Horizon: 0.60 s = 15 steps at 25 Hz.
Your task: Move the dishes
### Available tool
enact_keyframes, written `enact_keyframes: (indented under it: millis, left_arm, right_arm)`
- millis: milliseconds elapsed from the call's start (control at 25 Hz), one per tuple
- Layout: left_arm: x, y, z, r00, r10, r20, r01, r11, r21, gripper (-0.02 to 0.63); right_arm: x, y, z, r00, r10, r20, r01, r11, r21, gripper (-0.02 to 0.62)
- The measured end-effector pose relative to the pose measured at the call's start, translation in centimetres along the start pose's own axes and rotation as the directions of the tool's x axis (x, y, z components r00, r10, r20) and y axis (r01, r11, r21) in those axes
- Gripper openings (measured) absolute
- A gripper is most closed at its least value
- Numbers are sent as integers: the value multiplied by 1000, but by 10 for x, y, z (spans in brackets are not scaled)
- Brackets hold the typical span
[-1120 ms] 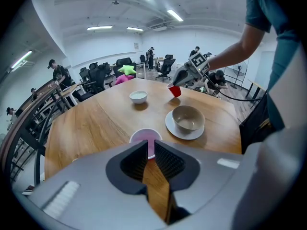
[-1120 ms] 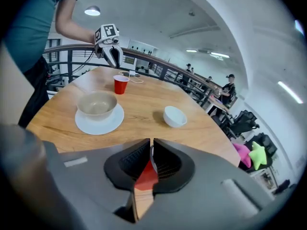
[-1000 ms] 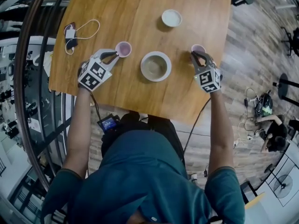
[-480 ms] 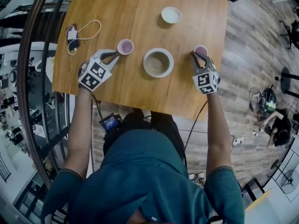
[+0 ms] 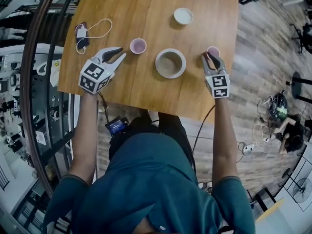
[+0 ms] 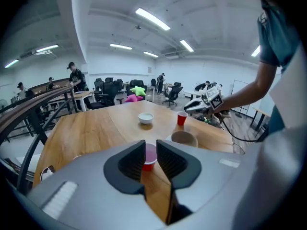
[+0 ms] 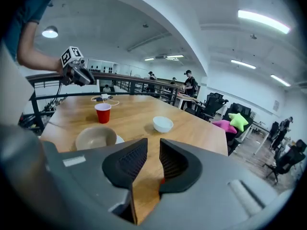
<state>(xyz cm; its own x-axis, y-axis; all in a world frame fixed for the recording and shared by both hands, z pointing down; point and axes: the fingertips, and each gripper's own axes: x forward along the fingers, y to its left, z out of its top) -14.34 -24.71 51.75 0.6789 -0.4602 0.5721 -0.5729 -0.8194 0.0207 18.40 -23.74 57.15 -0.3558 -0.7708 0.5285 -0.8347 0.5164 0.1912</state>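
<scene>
Two red cups stand on the wooden table (image 5: 146,4). The left cup (image 5: 138,46) is free, and my left gripper (image 5: 117,55) hangs open a little short of it, jaws just opened; that cup (image 6: 149,158) shows beyond the gap, not between the pads. My right gripper (image 5: 208,58) sits against the near side of the right cup (image 5: 213,51). Its jaws (image 7: 153,145) have just been opening and only bare table shows between them, with a sliver of red under the right one. Between the cups a tan bowl (image 5: 170,62) rests on a white plate. A small white bowl (image 5: 183,16) stands farther back.
A phone with a white cable (image 5: 83,35) lies at the table's left edge. The right cup stands close to the right edge, with wooden floor beyond. A curved railing (image 5: 34,82) runs along the left. Office chairs stand in the distance.
My left gripper has let go of the left cup and drawn back and up from it. The right gripper's jaws have parted a little beside the right cup.
</scene>
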Motion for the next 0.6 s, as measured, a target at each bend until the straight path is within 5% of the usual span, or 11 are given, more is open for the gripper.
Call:
enact_keyframes:
  millis: [240, 400, 600]
  left_arm:
    - [-26, 12, 24, 986, 63, 156, -57, 997, -48, 107]
    - [-38, 17, 28, 973, 111, 203, -102, 993, -57, 121]
    - [-59, 19, 22, 959, 161, 232, -146, 986, -80, 121]
  right_arm:
    - [10, 35, 23, 996, 86, 8, -86, 990, 112, 66]
    - [27, 61, 16, 983, 181, -17, -170, 949, 267, 94]
    - [43, 82, -3, 969, 232, -84, -182, 902, 391, 97]
